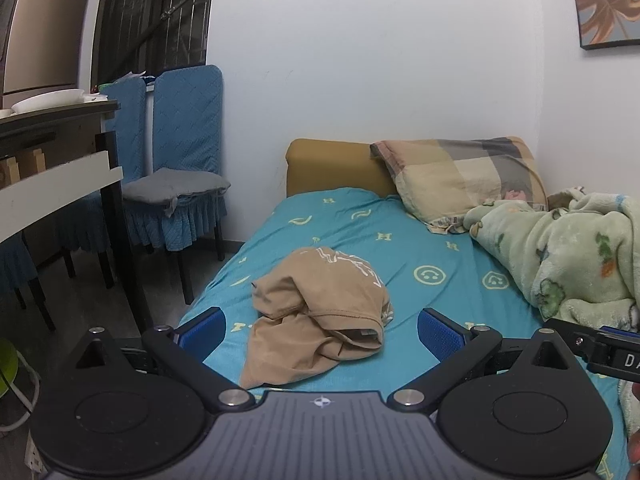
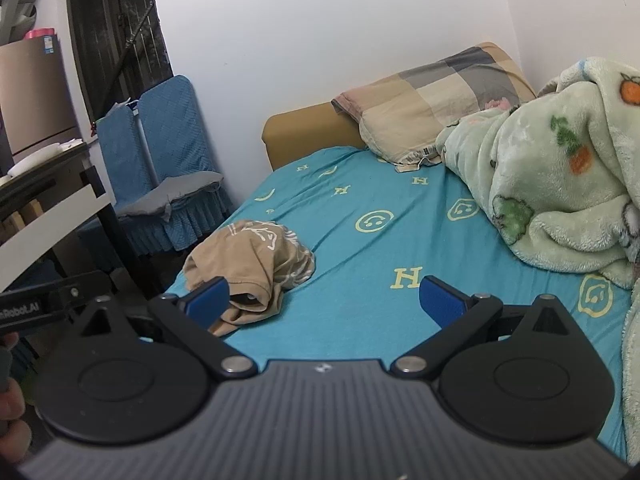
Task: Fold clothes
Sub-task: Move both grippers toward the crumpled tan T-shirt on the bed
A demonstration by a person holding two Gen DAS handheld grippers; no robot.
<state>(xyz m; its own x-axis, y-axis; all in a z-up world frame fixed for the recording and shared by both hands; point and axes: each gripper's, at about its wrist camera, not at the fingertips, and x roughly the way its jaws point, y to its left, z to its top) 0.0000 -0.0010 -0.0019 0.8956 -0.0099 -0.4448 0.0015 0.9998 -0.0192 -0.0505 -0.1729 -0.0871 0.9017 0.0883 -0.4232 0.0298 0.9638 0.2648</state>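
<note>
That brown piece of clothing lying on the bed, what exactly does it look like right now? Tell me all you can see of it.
The tan garment is a soft, thin knit, likely a T-shirt, lying crumpled in a loose heap, not folded. A white line print shows on its upper part, and a stitched hem curls open toward the camera. It rests on the turquoise bedsheet near the bed's left edge, apart from the pillow and blanket. The left gripper is open and does not hold it.
</note>
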